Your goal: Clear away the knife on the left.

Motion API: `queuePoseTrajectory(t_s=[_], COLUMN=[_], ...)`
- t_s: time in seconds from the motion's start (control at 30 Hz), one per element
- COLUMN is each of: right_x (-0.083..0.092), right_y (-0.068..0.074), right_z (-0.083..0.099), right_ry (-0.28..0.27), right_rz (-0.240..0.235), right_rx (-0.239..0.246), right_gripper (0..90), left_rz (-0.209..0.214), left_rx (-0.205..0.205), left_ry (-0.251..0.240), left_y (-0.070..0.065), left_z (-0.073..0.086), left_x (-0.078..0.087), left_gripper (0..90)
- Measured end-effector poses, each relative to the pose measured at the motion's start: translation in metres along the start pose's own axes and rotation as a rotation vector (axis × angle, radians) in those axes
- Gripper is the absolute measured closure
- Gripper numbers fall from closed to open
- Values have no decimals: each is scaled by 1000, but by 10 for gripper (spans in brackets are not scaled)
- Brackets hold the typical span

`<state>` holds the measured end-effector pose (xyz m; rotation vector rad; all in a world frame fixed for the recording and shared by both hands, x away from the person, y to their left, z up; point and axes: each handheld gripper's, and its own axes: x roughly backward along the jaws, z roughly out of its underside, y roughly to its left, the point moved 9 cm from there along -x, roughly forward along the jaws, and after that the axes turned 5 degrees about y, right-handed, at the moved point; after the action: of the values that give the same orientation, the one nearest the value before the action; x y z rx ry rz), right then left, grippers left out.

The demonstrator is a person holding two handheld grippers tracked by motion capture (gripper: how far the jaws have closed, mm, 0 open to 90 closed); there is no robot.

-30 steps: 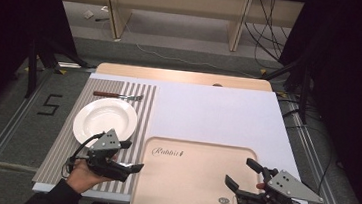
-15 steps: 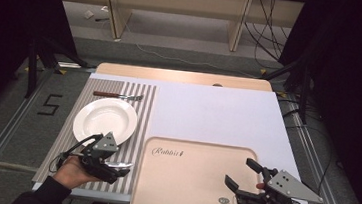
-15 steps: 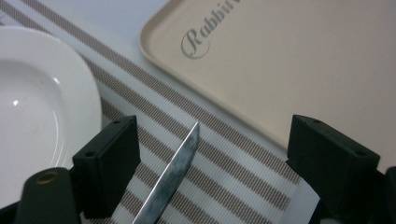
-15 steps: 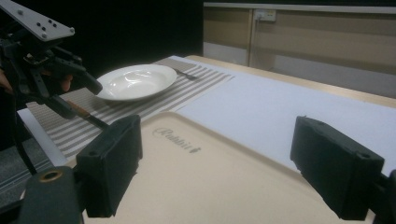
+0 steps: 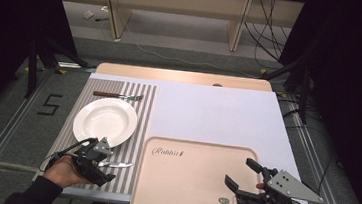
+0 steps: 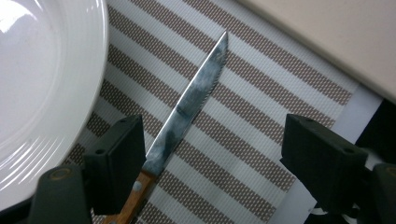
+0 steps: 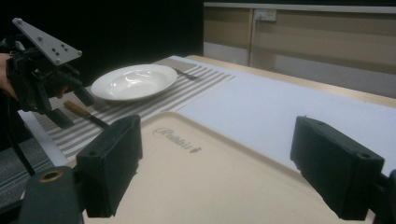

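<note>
Glossy white ceramic plate (image 6: 42, 88); knife (image 6: 187, 105) with shiny serrated metal blade and wooden handle; woven, matt striped placemat (image 6: 252, 107); smooth beige plastic tray (image 7: 224, 182); matt black plastic gripper pads (image 6: 116, 168).

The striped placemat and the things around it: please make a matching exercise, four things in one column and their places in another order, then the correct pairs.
Things:
1. white plate
2. knife
3. fork
4. beige tray

Places:
A. on the far end of the striped placemat, beyond the plate
B. to the right of the placemat, at the near edge of the table
C. in the middle of the placemat
D. on the placemat, between the open fingers of the left gripper

Pairs: 1-C, 2-D, 3-A, 4-B
</note>
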<state>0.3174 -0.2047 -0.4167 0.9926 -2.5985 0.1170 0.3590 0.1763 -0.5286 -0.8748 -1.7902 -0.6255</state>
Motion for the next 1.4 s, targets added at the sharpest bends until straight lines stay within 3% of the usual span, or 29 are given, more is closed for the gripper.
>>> queuePoseTrajectory(t_s=[0.4,0.63,0.9,0.97,1.4], right_x=[0,-1,-1,-1,-1], right_y=[1,1,1,1,1], right_z=[0,0,0,1,1], right_ry=[3,2,3,2,5], right_rz=[-1,-1,-1,-1,-3], right_rx=[0,1,2,2,4], right_gripper=[177,177,177,177,177], left_rz=[-36,-46,-66,-72,-27], left_rx=[76,96,115,145,194], left_ry=[73,88,135,139,166], left_y=[24,31,41,46,48], left_z=[23,28,33,34,37], left_x=[-1,-2,-7,-7,-10], left_gripper=[288,307,389,412,516])
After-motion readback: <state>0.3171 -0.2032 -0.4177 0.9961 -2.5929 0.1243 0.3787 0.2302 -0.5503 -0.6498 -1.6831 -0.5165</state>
